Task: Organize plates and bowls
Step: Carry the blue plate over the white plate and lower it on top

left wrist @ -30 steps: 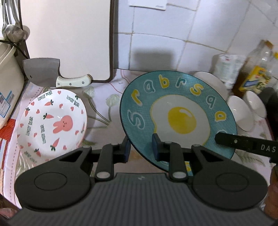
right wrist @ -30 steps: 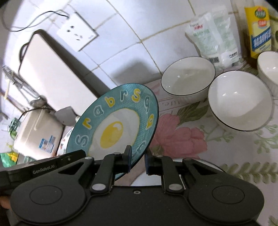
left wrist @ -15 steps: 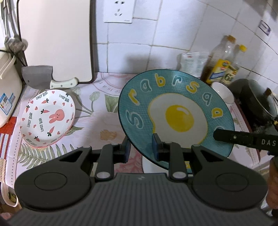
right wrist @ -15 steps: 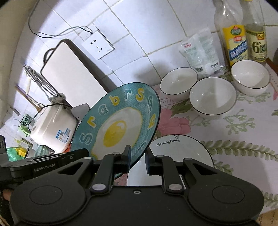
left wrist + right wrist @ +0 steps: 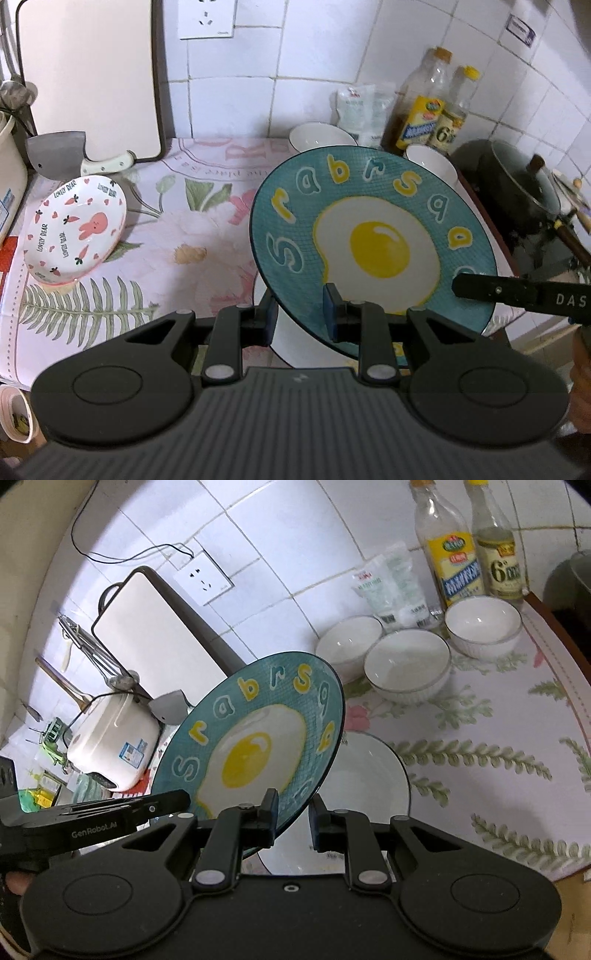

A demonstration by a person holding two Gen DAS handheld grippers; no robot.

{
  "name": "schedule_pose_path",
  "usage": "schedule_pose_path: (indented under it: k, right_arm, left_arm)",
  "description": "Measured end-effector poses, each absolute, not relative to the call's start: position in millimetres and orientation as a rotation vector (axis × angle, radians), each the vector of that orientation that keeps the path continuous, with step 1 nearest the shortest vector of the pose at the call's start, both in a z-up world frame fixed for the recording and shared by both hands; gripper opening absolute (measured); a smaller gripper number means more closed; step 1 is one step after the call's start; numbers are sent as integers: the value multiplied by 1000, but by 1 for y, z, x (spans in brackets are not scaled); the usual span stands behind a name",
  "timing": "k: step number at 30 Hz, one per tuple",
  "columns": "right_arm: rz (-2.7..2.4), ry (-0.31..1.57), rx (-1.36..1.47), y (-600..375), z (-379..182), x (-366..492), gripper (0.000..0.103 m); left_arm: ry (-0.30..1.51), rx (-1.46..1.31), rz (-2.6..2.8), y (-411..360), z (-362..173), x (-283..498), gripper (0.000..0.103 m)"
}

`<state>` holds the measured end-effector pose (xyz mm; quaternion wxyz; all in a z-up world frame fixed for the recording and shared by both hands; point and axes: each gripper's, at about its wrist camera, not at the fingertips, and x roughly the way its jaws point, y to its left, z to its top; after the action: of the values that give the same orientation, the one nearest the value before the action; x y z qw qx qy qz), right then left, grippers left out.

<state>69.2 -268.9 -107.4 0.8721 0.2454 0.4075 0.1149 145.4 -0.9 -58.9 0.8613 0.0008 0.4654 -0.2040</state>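
Note:
A teal plate (image 5: 369, 236) with a fried-egg picture and letters hangs tilted above the counter. My left gripper (image 5: 301, 317) is shut on its near rim. My right gripper (image 5: 293, 812) is shut on the rim of the same teal plate (image 5: 251, 746) from the other side. Directly underneath lies a white plate (image 5: 369, 775) with a dark rim, partly hidden. A bunny-print plate (image 5: 75, 230) sits at the left of the flowered cloth. Three white bowls (image 5: 406, 664) stand near the wall.
A cutting board (image 5: 88, 74) leans on the tiled wall with a cleaver (image 5: 59, 160) in front. Oil bottles (image 5: 458, 565) and a plastic bag (image 5: 395, 587) stand behind the bowls. A rice cooker (image 5: 110, 738) is far left, a dark pot (image 5: 517, 184) right.
Both grippers have drawn back from the wall and risen with the teal plate between them. The white plate beneath and more of the counter have come into view.

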Motion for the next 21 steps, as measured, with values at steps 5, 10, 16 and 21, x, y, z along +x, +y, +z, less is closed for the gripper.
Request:
schedule_pose_path:
  k: [5, 10, 16, 21]
  right_arm:
    - [228, 878, 523, -273, -118, 53, 22]
    - [221, 891, 526, -276, -125, 46, 23]
    - [202, 924, 542, -278, -138, 45, 23]
    - [189, 961, 560, -281, -150, 46, 23]
  left_arm:
    - [992, 21, -439, -9, -67, 138, 24]
    - [1008, 22, -440, -13, -75, 135, 24]
    - [1029, 55, -442, -21, -88, 135, 24]
    - [1061, 54, -444, -23, -102, 138, 24]
